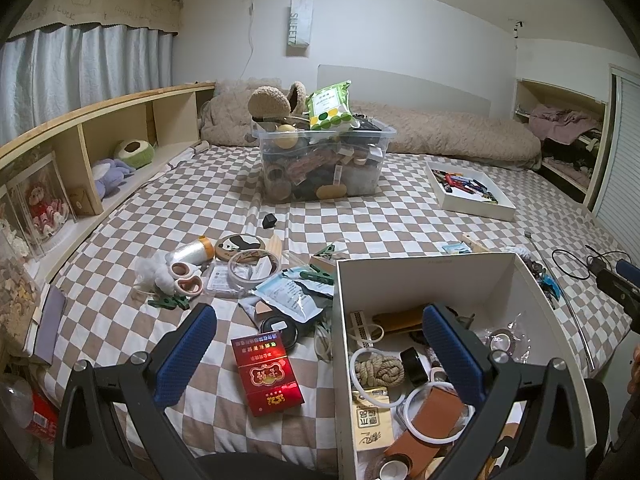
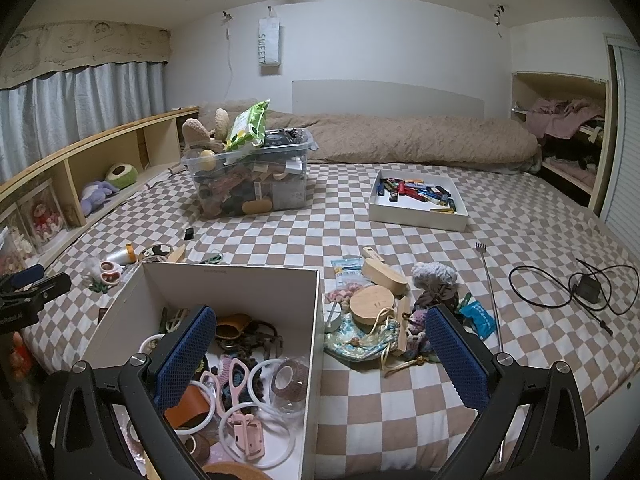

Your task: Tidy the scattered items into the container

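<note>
A white cardboard box point(image 1: 424, 276) point(image 2: 224, 280) stands on the checked bed and holds several small items. My left gripper point(image 1: 320, 354) is open and empty, its jaws astride the box's left wall, with a red cigarette carton point(image 1: 266, 374) just below and between them. A pile of loose items lies left of the box: pink scissors point(image 1: 186, 278), a tape roll point(image 1: 254, 266), a thread spool point(image 1: 190, 254). My right gripper point(image 2: 320, 354) is open and empty, astride the box's right wall. Right of the box lie a wooden round box point(image 2: 372, 304), a patterned pouch point(image 2: 356, 338) and a blue packet point(image 2: 478, 316).
A clear plastic tub point(image 1: 324, 160) point(image 2: 248, 184) piled full stands at mid-bed. A shallow white tray point(image 1: 470, 190) point(image 2: 418, 200) holds small colourful items. A black cable with charger point(image 2: 576, 288) and a metal back scratcher point(image 2: 492, 296) lie at the right. Shelves run along the left.
</note>
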Available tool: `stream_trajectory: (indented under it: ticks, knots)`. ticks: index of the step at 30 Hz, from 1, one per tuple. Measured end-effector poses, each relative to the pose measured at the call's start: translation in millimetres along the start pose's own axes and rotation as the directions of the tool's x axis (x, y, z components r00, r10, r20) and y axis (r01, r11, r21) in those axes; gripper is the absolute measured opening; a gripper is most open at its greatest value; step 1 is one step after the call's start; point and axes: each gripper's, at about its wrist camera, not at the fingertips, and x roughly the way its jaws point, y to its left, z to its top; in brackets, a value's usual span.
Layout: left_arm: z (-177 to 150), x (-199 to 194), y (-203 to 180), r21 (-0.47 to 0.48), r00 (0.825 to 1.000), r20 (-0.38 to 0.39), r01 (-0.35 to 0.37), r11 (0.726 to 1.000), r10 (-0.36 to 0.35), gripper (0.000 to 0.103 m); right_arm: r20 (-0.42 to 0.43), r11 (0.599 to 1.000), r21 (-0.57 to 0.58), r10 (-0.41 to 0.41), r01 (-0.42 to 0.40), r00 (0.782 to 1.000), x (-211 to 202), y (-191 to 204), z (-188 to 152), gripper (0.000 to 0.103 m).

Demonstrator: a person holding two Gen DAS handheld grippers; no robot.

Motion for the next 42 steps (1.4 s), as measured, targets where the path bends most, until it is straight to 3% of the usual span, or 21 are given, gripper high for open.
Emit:
stream_trajectory:
  ticks: [9, 20, 27, 38, 42]
  knots:
    - [-8.1, 11.0, 6.2, -0.029, 0.999, -0.035, -0.018, 0.999, 0.017, 0.103, -0.011, 1.0, 0.017, -0.007, 0.008, 1.0, 5.6, -4.8, -3.4, 0.103]
    - [-11.1, 17.2, 42.8, -0.108, 0.996, -0.06, -0.071, 0.992, 0.065, 0.103, -0.022, 0.997, 0.064, -0.031, 0.032, 0.999, 13.9, -22.8, -5.2, 0.103]
    - [-20.0, 34.5, 56.3, -0.121, 0.99, -0.124, -0.076, 0.99, 0.061, 0.103, -0.038, 0.996, 0.084, -0.038, 0.041, 0.999, 20.9, -30.8, -7.0, 0.103]
    - [-43.3, 82.2, 63.8, -0.105, 0.959, -0.273, -0.112, 0.988, 0.08, 0.103, -0.078, 0.989, 0.128, -0.061, 0.071, 0.995, 32.9, -47.2, -12.8, 0.103]
    - [-48.1, 100.1, 68.6, -0.071, 0.938, -0.329, -0.141, 0.987, 0.111, 0.103, -0.091, 0.987, 0.138, -0.067, 0.079, 0.994, 38.8, -52.0, -15.0, 0.103]
